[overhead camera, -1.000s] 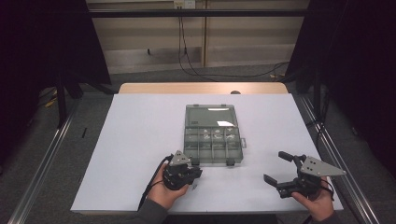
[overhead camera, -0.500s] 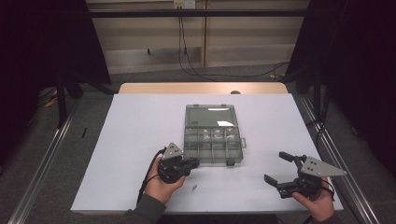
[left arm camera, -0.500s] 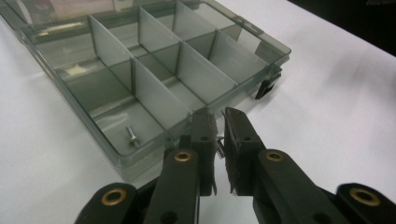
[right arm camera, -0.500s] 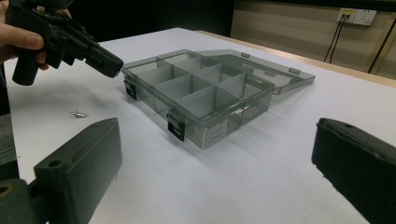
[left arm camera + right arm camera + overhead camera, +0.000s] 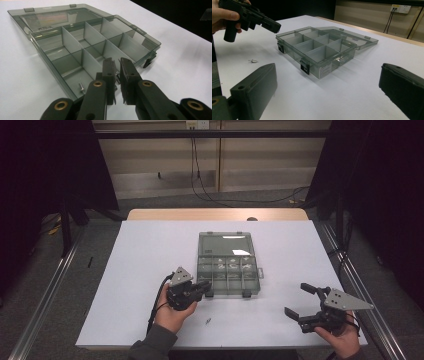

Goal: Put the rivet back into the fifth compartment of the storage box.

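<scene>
A white table [image 5: 150, 270] stands on grey floor [image 5: 45, 285] before a beige wall [image 5: 150, 155].

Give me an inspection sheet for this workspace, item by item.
Surface: white table top, flat, with a wooden strip at its far edge.
Job's things: grey compartment box, lid open and laid back; a small screw lies in one near compartment.
Clutter: a small metal part loose on the table near the left hand.
Grippers: left hand-held gripper shut, over the box's near corner; something thin sits between its jaws, too small to tell. Right hand-held gripper open, holding nothing, apart from the box.
Cables: black cable trails from the left gripper; wall cables behind.
Surroundings: dark curtains, grey floor, wall socket.
</scene>
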Action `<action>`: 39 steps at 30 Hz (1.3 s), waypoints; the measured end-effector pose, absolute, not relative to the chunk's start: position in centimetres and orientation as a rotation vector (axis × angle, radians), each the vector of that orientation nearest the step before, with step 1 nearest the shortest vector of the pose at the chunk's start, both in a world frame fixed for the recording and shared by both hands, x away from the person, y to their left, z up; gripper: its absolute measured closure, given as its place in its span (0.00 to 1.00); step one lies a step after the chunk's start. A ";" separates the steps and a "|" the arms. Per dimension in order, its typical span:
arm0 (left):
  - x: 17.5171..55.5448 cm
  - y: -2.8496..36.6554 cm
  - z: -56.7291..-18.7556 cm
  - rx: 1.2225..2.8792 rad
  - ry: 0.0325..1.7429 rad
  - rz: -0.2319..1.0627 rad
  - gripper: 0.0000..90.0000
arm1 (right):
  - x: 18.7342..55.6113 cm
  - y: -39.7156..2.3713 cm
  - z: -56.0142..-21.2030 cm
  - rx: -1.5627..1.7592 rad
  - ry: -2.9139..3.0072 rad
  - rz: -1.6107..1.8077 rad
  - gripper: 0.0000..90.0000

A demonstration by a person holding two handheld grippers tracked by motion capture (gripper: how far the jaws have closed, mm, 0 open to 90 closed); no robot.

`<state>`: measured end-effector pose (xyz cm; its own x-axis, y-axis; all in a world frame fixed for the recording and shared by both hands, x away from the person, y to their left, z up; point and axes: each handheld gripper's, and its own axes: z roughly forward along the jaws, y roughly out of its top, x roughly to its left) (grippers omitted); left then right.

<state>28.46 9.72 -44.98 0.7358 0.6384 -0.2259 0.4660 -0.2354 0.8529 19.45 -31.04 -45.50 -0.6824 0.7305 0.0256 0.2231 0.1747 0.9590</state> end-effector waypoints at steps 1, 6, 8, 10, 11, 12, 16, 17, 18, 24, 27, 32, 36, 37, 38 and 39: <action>28.6 9.8 -45.0 1.876 0.848 0.212 0.92 | 19.4 -31.1 -45.5 0.896 2.020 1.521 0.01; 28.8 9.9 -44.9 1.860 0.848 0.237 0.92 | 19.3 -31.1 -45.5 0.900 2.007 1.516 0.01; 28.9 10.0 -45.0 1.854 0.848 0.248 0.92 | 19.3 -31.2 -45.5 0.898 2.018 1.517 0.01; 29.1 10.1 -45.0 1.856 0.858 0.268 0.92 | 19.2 -31.2 -45.5 0.900 2.019 1.520 0.01; 29.1 10.1 -45.0 1.850 0.859 0.267 0.92 | 19.2 -31.2 -45.5 0.905 2.005 1.522 0.01; 29.2 10.1 -45.0 1.847 0.860 0.269 0.92 | 19.2 -31.2 -45.5 0.905 2.005 1.524 0.01; 29.3 10.2 -45.0 1.826 0.865 0.291 0.92 | 19.2 -31.2 -45.5 0.905 2.005 1.520 0.01; 29.3 10.2 -45.0 1.829 0.867 0.310 0.92 | 19.2 -31.2 -45.5 0.905 2.005 1.521 0.01; 29.3 10.2 -45.1 1.825 0.867 0.306 0.92 | 19.2 -31.2 -45.5 0.905 2.004 1.521 0.01; 29.4 9.9 -45.4 1.830 0.865 0.321 0.92 | 19.2 -31.2 -45.5 0.910 2.007 1.521 0.01; 29.6 9.9 -45.5 1.833 0.865 0.332 0.92 | 19.2 -31.2 -45.5 0.904 2.006 1.520 0.01; 29.8 10.1 -45.8 1.823 0.883 0.342 0.92 | 19.2 -31.3 -45.6 0.909 2.000 1.517 0.01; 30.0 10.2 -46.1 1.820 0.901 0.334 0.92 | 19.1 -31.4 -45.5 0.904 2.012 1.517 0.01; 30.0 10.2 -46.1 1.823 0.896 0.335 0.92 | 19.1 -31.4 -45.5 0.906 2.014 1.516 0.01; 30.0 10.3 -46.2 1.823 0.896 0.330 0.92 | 19.1 -31.4 -45.5 0.906 2.013 1.519 0.01; 30.1 10.3 -46.2 1.824 0.897 0.337 0.92 | 19.1 -31.4 -45.5 0.907 2.014 1.518 0.01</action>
<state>30.06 10.27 -46.22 0.6822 0.7109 -0.1711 0.4221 -0.1918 0.8860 19.12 -31.38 -45.51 -0.6785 0.7340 0.0288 0.2300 0.1751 0.9573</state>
